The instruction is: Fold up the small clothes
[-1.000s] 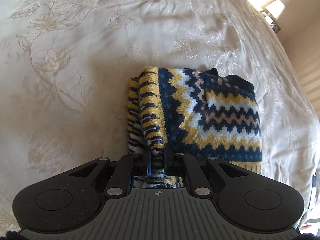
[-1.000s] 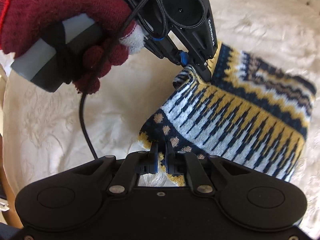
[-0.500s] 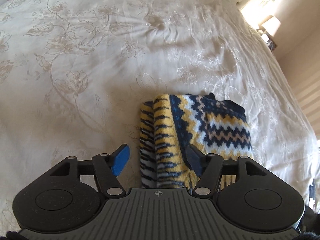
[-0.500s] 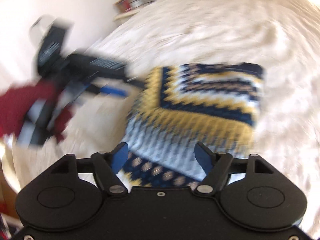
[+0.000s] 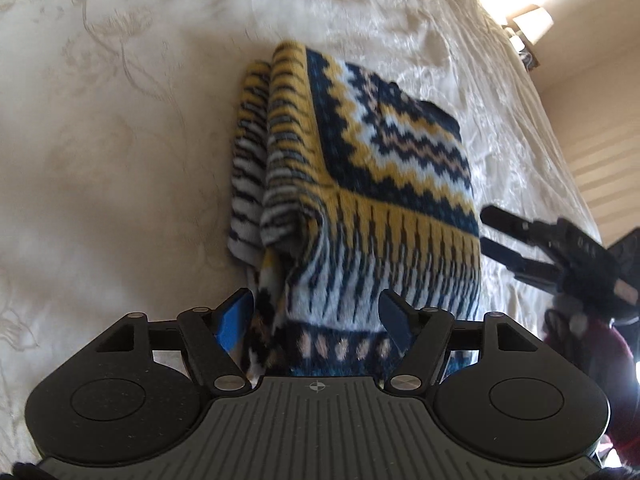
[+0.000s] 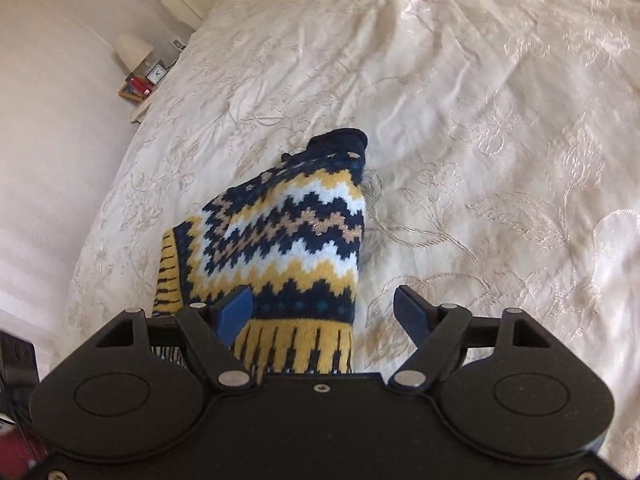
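A small knitted sweater [image 5: 360, 176] in navy, yellow and white zigzags lies folded on the cream bedspread [image 5: 100, 140]. My left gripper [image 5: 318, 318] is open, its fingers on either side of the sweater's near hem, holding nothing. My right gripper [image 6: 324, 312] is open and empty over the sweater's [image 6: 288, 240] near right edge. In the left wrist view the right gripper [image 5: 486, 232] shows at the sweater's right side, open, held by a dark red gloved hand [image 5: 580, 344].
The bed's left edge meets a pale wall [image 6: 48, 140]. A bedside shelf with a lamp [image 6: 132, 50], clock and red books stands at the far left. Another lamp [image 5: 532, 24] glows at the far right in the left wrist view.
Both grippers let go of the sweater and opened. The sweater now lies folded on the bed, and both grippers have shifted around its near edge.
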A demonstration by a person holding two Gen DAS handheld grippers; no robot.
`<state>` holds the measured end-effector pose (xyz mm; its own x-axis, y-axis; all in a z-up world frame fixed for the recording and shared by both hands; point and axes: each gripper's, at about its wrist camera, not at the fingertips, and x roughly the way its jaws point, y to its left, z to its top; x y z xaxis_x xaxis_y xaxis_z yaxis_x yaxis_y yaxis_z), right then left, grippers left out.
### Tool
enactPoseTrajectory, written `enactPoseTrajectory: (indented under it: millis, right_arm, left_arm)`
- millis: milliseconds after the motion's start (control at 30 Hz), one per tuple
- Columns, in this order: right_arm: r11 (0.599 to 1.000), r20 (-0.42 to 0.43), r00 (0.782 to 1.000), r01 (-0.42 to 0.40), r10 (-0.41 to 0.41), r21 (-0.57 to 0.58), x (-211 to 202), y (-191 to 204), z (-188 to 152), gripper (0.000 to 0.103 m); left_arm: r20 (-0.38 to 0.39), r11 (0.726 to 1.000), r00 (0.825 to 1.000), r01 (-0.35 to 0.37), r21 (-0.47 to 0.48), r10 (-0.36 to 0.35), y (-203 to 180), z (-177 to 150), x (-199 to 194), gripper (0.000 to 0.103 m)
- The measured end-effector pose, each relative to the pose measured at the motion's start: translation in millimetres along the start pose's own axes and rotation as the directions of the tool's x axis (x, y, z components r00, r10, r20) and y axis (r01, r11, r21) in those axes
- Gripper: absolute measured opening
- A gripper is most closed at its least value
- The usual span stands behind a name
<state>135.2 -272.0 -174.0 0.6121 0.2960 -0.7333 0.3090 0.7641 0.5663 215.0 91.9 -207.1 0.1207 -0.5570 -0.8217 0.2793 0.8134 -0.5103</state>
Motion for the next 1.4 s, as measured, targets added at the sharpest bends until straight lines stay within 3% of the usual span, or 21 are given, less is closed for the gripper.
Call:
enactPoseTrajectory:
  millis: [167, 500, 567, 600, 667, 867, 1100, 1167, 1267, 1333, 1400]
  right_arm:
    - [0.998, -0.040, 0.998, -0.043, 0.045, 0.047, 21, -10, 5, 0.086]
    - [0.973, -0.096, 0.977, -0.175, 0.191, 0.153, 47, -29, 1, 0.087]
    - [0.965, -0.122, 0.966, -0.209, 0.229, 0.156, 47, -28, 1, 0.069]
    - [0.971, -0.131, 0.967, -0.201, 0.218, 0.129, 46, -23, 1, 0.058]
    - [0.979, -0.144, 0.969, -0.193, 0.200, 0.060, 41, -13, 3, 0.051]
    - [0.982, -0.153, 0.970, -0.187, 0.188, 0.024, 4, -8, 5, 0.048]
    - [0.992, -0.200, 0.972, -0.115, 0.121, 0.041, -65, -50, -27, 0.048]
    - [0.995, -0.217, 0.971, -0.091, 0.099, 0.046, -80, -64, -39, 0.049]
    - [0.999, -0.246, 0.969, -0.027, 0.031, 0.019, -90, -78, -56, 0.055]
    - [0.999, -0.260, 0.965, 0.029, -0.037, -0.035, -91, -81, -64, 0.063]
    - [0.998, -0.260, 0.964, 0.038, -0.049, -0.049, -94, -83, -70, 0.074]
  left_arm:
    - [-0.027, 0.999, 1.000, 0.010, -0.042, -0.011, 3, 4, 19, 0.069]
    - [-0.081, 0.983, 0.986, 0.137, -0.125, -0.147, 8, 14, 46, 0.072]
    - [-0.088, 0.975, 0.977, 0.184, -0.128, -0.196, 8, 13, 46, 0.072]
    - [-0.092, 0.974, 0.974, 0.195, -0.112, -0.206, 5, 12, 45, 0.072]
    - [-0.097, 0.979, 0.975, 0.193, -0.065, -0.198, -6, 11, 43, 0.072]
    - [-0.094, 0.963, 0.959, 0.261, -0.062, -0.266, -41, -9, 32, 0.072]
    - [-0.180, 0.950, 0.933, 0.310, -0.038, -0.311, -98, -76, 44, 0.072]
    - [-0.206, 0.954, 0.932, 0.300, -0.021, -0.298, -112, -97, 50, 0.072]
    - [-0.224, 0.982, 0.958, 0.187, 0.009, -0.180, -122, -122, 59, 0.072]
    - [-0.213, 0.993, 0.971, 0.113, 0.018, -0.106, -120, -132, 59, 0.072]
    - [-0.193, 0.998, 0.980, 0.051, 0.025, -0.046, -120, -138, 54, 0.072]
